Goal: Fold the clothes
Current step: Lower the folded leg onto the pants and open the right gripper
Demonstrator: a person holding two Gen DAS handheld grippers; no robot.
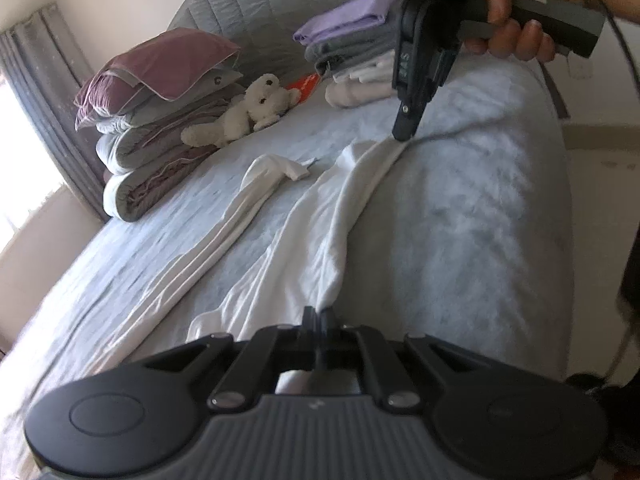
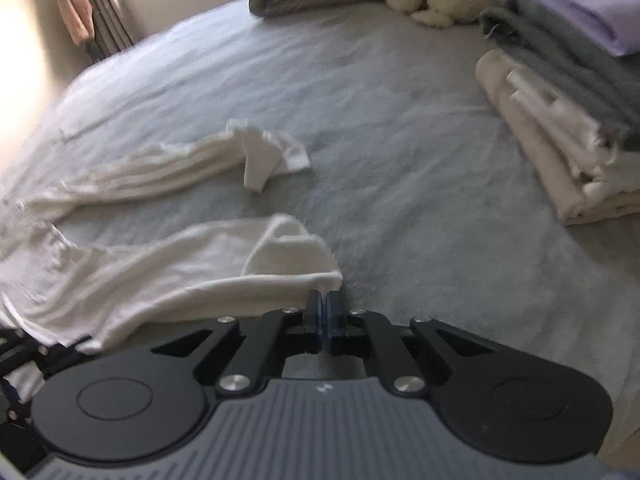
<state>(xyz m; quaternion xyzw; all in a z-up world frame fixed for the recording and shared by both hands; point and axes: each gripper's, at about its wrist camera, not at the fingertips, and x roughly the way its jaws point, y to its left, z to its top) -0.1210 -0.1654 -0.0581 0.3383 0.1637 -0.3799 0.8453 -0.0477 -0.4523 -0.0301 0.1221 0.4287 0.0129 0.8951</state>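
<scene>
While both grippers clamp white trousers (image 1: 320,216) mid-bed, I hold pre-fold stretch. Left gripper (image 1: 319,316) pinched shut on waist end near bed's (image 1: 480,208) near edge; right gripper (image 2: 324,306) clenched on leg hem. Long axis runs toward headboard-side stack of folded clothes (image 1: 360,52). Next, as I judge: carry hem back toward waist, keeping cloth taut.

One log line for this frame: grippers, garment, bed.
left gripper: shut on white garment | right gripper: shut on its far end | garment: unfolded on bed
</scene>
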